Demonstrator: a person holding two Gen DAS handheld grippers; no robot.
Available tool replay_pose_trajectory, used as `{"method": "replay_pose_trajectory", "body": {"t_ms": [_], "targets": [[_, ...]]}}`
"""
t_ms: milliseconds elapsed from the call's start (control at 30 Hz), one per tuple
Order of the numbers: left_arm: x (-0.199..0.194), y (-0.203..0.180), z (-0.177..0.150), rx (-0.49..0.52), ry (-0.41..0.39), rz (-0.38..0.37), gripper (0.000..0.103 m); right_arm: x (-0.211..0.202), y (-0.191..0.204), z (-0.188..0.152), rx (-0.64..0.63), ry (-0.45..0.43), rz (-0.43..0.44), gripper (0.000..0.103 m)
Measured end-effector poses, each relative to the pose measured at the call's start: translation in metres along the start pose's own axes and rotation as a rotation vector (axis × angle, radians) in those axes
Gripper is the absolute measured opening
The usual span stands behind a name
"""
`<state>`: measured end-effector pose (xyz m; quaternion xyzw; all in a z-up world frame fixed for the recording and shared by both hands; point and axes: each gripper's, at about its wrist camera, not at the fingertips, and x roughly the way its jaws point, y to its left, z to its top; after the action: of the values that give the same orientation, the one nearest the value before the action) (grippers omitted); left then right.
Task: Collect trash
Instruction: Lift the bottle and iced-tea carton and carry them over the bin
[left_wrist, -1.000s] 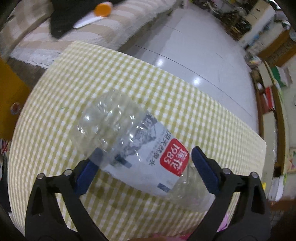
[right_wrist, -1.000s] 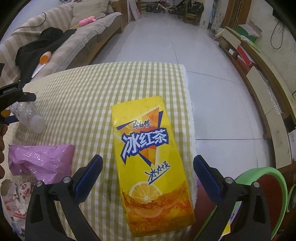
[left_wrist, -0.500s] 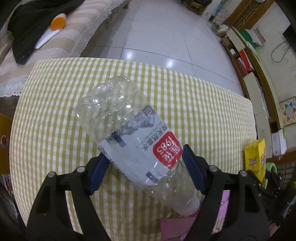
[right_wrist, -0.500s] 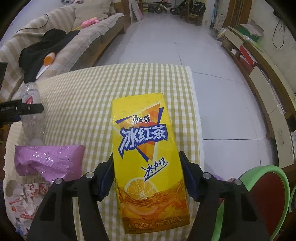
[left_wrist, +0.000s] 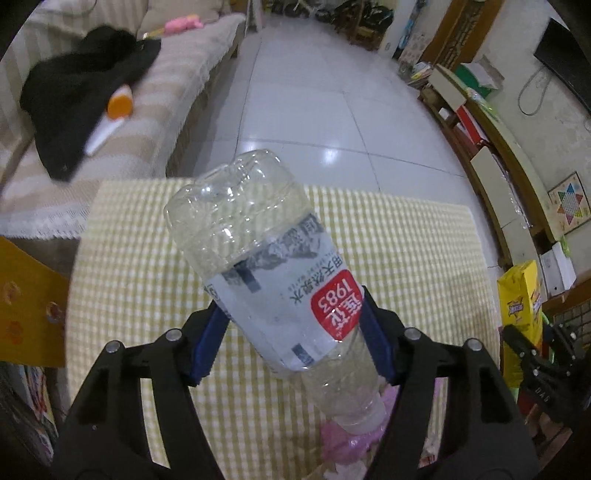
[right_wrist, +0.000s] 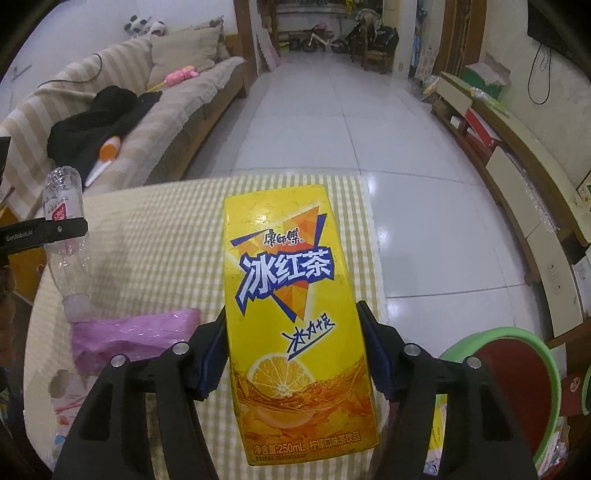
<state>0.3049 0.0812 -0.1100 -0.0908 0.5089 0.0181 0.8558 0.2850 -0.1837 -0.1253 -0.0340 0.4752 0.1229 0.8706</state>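
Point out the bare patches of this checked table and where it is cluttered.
Free: the checked tablecloth from the far edge by the sofa down to the pink bag, and left of the bottle. Crowded: the near edge, where the pink bag and wrappers lie.

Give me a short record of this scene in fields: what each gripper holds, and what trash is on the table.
left gripper: jaws closing on clear plastic bottle, cap end down
right gripper: shut on yellow tea carton
table: yellow checked cloth
trash on table: pink plastic bag
green bin: lower right, beside table
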Motion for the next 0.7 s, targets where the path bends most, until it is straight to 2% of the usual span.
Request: {"method": "replay_pose_trajectory", "body": {"t_ms": [167,400,500,700], "targets": [[-0.046,-0.007,-0.006,0.057,-0.072,0.022,0.065,-0.031,0.004,-0.002,0.014,-0.038,0.012,0.061],[-0.095,-0.028,-0.028,0.137,-0.107,0.0,0.065,-0.073,0.006,-0.019,0.033,-0.077,0.02,0.061],[-0.099,-0.051,-0.03,0.168,-0.108,-0.021,0.065,-0.092,0.004,-0.028,0.048,-0.094,0.018,0.061],[-0.115,-0.076,-0.053,0.205,-0.106,-0.078,0.065,-0.118,-0.005,-0.044,0.078,-0.115,0.01,0.061]]}}
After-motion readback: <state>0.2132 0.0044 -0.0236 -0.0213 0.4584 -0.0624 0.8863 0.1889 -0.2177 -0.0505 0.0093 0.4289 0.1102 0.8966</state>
